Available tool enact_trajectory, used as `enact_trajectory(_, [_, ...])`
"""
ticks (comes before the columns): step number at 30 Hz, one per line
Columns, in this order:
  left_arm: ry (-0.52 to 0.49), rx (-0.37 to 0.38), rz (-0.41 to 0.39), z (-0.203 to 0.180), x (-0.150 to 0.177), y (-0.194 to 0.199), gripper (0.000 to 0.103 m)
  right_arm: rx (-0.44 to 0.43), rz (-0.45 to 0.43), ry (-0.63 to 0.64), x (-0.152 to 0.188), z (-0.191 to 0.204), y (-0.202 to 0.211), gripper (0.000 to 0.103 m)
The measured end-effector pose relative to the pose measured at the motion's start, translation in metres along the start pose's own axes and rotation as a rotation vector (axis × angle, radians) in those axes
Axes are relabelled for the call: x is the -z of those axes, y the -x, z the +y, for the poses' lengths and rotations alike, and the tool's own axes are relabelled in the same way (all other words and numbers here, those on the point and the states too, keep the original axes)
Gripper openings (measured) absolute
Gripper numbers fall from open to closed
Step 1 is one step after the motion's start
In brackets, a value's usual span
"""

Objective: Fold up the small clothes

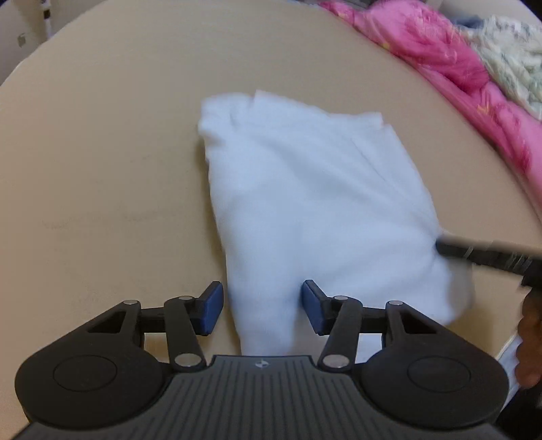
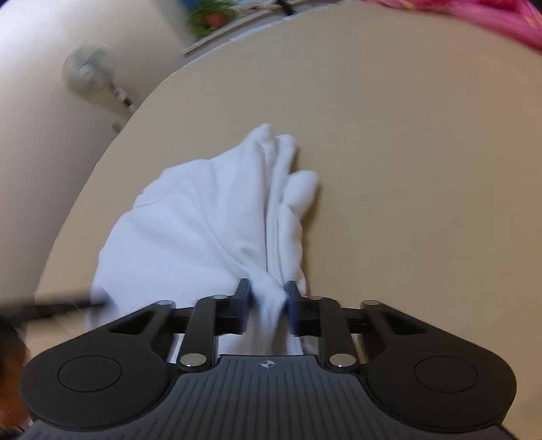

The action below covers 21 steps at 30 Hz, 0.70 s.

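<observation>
Beige tabletop (image 1: 101, 152) fills both views, with pink bedding (image 1: 440, 50) bunched along its far right edge.

Left wrist view: a white garment (image 1: 305, 189) lies partly folded at the middle of the table, one end running down under the camera. The left gripper (image 1: 262, 306) stands about half open; cloth lies between its blue pads (image 1: 213, 304), neither pad pressing on it. At the right edge a blurred black finger of the right gripper (image 1: 474, 252) touches the garment's right side, a hand (image 1: 528, 342) below it.

Right wrist view: the right gripper (image 2: 268, 304) is nearly closed, its pads pinching a gathered ridge of the garment (image 2: 203, 220), which fans out away from the jaws across the table. A wall fan (image 2: 88, 71) and a potted plant (image 2: 211, 15) stand beyond the table's far left edge.
</observation>
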<state>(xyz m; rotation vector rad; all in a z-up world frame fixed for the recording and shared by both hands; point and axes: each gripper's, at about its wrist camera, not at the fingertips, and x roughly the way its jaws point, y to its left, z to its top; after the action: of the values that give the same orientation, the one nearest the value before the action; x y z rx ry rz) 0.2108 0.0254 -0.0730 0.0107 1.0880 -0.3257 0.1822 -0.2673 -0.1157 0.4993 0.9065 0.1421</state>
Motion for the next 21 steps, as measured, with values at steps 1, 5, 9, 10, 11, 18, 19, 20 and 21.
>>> enact_trajectory(1, [-0.009,0.011,-0.017,-0.001,0.000,0.009,0.055,-0.008,-0.013,-0.005,0.000,0.002,0.005,0.012])
enact_trajectory(5, [-0.060,-0.020,-0.015,-0.008,0.013,0.016,0.056,-0.020,-0.063,-0.053,0.003,-0.004,0.028,0.012])
enact_trajectory(9, [-0.089,-0.075,0.035,-0.013,0.029,0.016,0.055,0.017,0.011,-0.147,0.011,-0.017,0.018,0.014])
enact_trajectory(10, [-0.087,-0.077,-0.004,-0.016,0.031,0.027,0.055,0.019,-0.015,-0.115,0.011,-0.010,0.025,0.016])
enact_trajectory(11, [-0.080,-0.067,-0.051,-0.016,0.036,0.036,0.055,0.016,-0.054,-0.071,0.012,-0.002,0.035,0.018])
enact_trajectory(18, [-0.092,-0.233,-0.065,-0.031,0.072,0.059,0.068,0.192,0.098,0.058,0.032,-0.005,0.025,0.040])
enact_trajectory(19, [-0.098,-0.241,-0.121,-0.034,0.080,0.074,0.077,0.188,0.073,0.037,0.031,-0.003,0.037,0.039])
enact_trajectory(20, [-0.114,-0.265,-0.176,-0.040,0.089,0.090,0.084,0.207,0.039,0.055,0.032,0.001,0.049,0.039])
enact_trajectory(21, [-0.128,-0.293,-0.210,-0.044,0.099,0.102,0.093,0.241,-0.016,0.100,0.036,0.008,0.065,0.040])
